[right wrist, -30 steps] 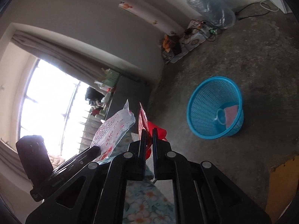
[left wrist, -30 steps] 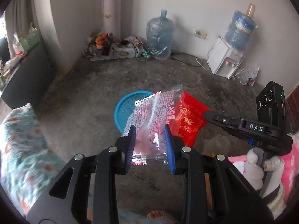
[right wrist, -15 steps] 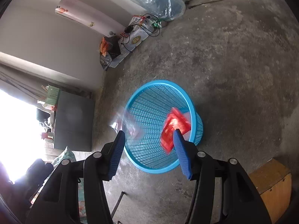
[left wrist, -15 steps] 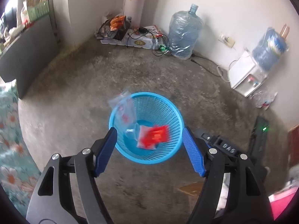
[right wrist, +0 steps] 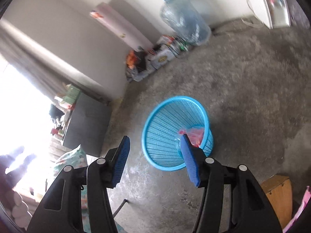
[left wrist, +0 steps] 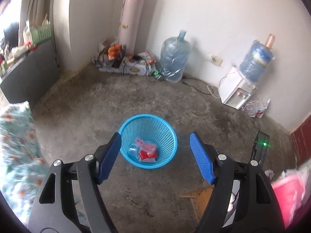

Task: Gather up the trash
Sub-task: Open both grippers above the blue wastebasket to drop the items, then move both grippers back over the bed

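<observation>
a: where does the trash lie?
b: at the bottom of the round blue plastic mesh basket (left wrist: 148, 141), which stands upright on the grey concrete floor (left wrist: 93, 104); a red foil packet (left wrist: 147, 154) lies against a clear printed plastic wrapper (left wrist: 146, 145), with a pale round cup-like thing (left wrist: 132, 149) just beside them; the right wrist view shows the same basket (right wrist: 176, 132) with the red packet (right wrist: 195, 134) low against its far wall.
a: and the left gripper (left wrist: 155, 155)?
b: its jaws stand wide apart with nothing between them, the blue pads (left wrist: 109, 156) framing the basket from above.
a: the right gripper (right wrist: 155, 160)?
b: its jaws are also spread wide and hold nothing; one blue pad (right wrist: 189, 160) overlaps the basket's near rim in the picture.
a: what else is around?
b: a large clear water jug (left wrist: 175, 58) by the white wall; a white water dispenser (left wrist: 238, 91) carrying a blue bottle; a brown cardboard box (right wrist: 277, 196) on the floor; floral bedding (left wrist: 15, 151) at the left.
</observation>
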A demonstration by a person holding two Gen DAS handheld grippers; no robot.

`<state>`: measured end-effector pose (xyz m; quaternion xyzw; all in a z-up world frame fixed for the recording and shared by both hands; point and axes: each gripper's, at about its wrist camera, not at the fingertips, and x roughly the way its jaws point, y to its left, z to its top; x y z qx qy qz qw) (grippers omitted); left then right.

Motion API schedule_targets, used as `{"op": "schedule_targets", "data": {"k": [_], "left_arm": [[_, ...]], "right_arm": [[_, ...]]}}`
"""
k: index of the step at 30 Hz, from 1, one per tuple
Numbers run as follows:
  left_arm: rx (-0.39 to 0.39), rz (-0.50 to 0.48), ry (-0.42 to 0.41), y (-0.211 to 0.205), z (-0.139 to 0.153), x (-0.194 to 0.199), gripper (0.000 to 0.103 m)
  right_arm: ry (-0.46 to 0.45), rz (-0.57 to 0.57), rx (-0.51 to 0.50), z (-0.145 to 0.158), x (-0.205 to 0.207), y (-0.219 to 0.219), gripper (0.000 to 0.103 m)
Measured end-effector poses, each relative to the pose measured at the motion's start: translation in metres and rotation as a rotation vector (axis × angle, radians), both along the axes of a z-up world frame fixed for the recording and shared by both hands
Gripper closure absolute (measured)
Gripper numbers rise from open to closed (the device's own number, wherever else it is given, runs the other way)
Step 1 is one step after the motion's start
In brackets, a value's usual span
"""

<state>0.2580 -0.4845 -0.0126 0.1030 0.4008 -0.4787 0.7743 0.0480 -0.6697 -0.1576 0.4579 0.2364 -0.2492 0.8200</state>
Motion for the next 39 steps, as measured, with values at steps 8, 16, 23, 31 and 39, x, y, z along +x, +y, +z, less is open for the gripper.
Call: {"op": "schedule_targets", "data": {"k": [8,16,23,31,39], "left_arm": [[-0.126,0.051,-0.122,0.150,0.086,-0.040,0.020],[-0.254,0.305,-0.201,0.328,0.135,-0.081,0.019],[-0.274,0.583,-0.283,0.457,0.140,-0.130,0.019],[-0.244,0.766,-0.303,0.547,0.117,-0.163,0.018],[-0.248,0.754,-0.190,0.553,0.072,-0.167,0.019]], "right_arm": [[-0.064,0.136,-0.264,0.099,-0.006,0.104,0.028],[-0.079,0.282,-0.588,0.171,-0.007,0.225,0.007],[-0.154,0.482,-0.612,0.211,-0.011,0.276,0.007],[-0.231,0.722,-0.379,0.221,0.016,0.319,0.007],[-0.157,0.782,-0.171,0.186,0.040,0.339,0.013]]}}
